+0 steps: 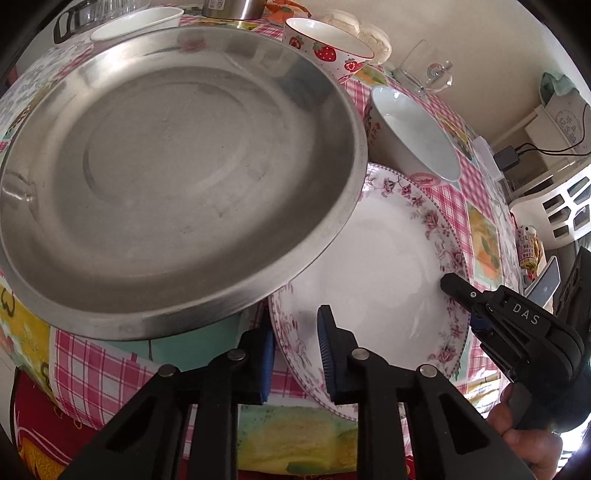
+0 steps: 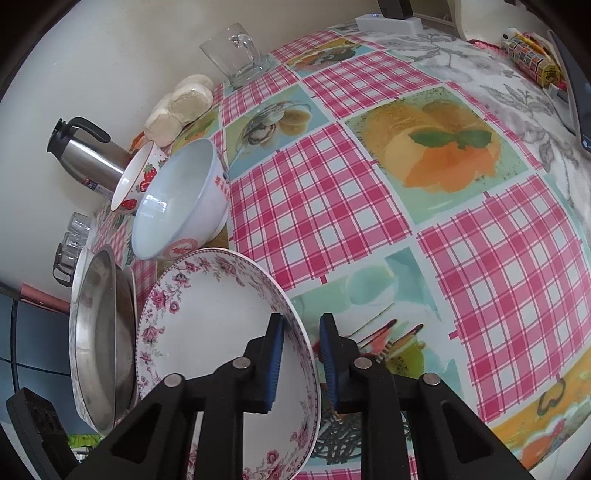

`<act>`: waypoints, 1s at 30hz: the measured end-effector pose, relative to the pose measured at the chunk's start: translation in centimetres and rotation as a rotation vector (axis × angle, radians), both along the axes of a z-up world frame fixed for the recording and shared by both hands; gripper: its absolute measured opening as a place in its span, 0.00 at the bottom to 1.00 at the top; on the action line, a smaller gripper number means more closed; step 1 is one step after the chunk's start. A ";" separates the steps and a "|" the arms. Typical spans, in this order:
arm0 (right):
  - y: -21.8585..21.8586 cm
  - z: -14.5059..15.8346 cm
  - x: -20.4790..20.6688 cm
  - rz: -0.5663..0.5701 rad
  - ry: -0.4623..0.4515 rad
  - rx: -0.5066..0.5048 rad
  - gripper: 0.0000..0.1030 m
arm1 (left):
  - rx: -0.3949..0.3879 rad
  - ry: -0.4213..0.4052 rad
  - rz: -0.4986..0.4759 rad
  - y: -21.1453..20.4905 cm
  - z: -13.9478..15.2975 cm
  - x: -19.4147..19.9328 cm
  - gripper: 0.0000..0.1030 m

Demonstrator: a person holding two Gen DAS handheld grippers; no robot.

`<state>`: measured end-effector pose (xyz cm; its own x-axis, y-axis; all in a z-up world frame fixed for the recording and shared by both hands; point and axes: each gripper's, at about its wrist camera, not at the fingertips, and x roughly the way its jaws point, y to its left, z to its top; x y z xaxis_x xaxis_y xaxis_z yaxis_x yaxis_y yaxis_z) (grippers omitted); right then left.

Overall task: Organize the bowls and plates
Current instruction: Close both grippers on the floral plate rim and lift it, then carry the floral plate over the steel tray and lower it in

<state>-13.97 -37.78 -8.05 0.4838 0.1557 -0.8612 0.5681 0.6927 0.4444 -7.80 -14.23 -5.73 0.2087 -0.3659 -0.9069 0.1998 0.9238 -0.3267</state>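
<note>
A floral-rimmed white plate [image 1: 373, 266] lies on the checked tablecloth; it also shows in the right wrist view [image 2: 207, 332]. My left gripper [image 1: 297, 350] straddles its near rim with jaws apart. My right gripper [image 2: 301, 354] straddles the plate's opposite rim, jaws slightly apart; it shows in the left wrist view [image 1: 465, 302]. A large steel plate [image 1: 173, 184] sits left of the floral plate, overlapping its edge. A white bowl [image 1: 413, 136] and a strawberry bowl [image 1: 325, 44] stand behind.
A glass mug [image 2: 236, 55], a steel thermos [image 2: 85, 155], bread buns [image 2: 181, 107] and another white bowl [image 1: 140, 22] stand along the wall. A phone [image 2: 580, 107] and small items lie at the table's far right edge.
</note>
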 end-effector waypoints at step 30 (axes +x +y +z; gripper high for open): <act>-2.9 1.3 -2.3 -0.031 -0.081 0.018 0.20 | -0.091 -0.043 -0.143 -3.2 1.3 -0.5 0.21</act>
